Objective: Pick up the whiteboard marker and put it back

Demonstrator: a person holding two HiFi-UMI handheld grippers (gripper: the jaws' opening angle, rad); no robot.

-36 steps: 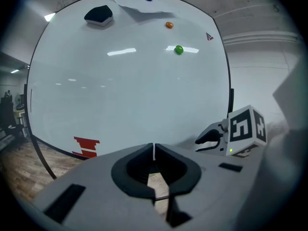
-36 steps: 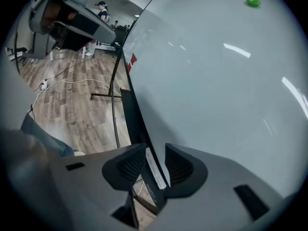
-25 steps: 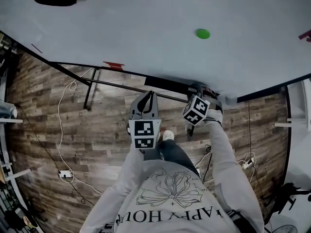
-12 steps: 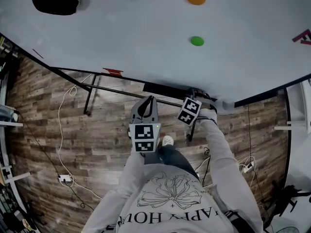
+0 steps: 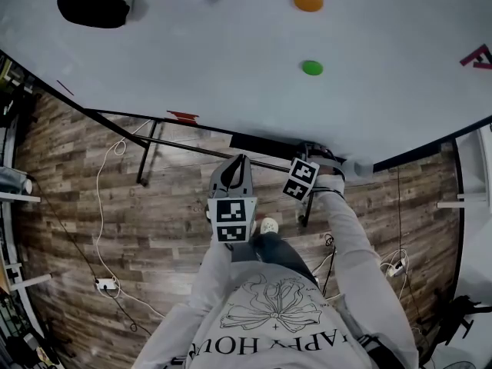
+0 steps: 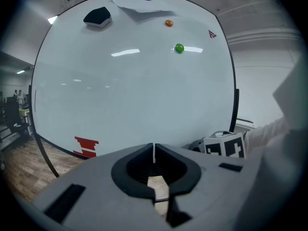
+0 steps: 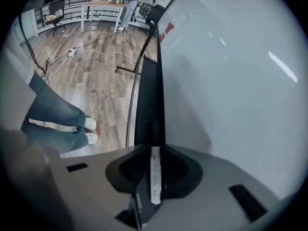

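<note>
Two grippers are showing in the head view: the left gripper is hovering before the whiteboard, the right gripper is pointing down at its tray. Left gripper view: jaws are sitting together, empty. Right gripper view: jaws, just closing, are pinching the whiteboard marker lengthwise above the tray.

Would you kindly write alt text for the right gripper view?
The jaws of the right hand-held gripper have just been closing on a white marker at the black tray under the whiteboard, which fills the right; wooden floor lies left.
</note>
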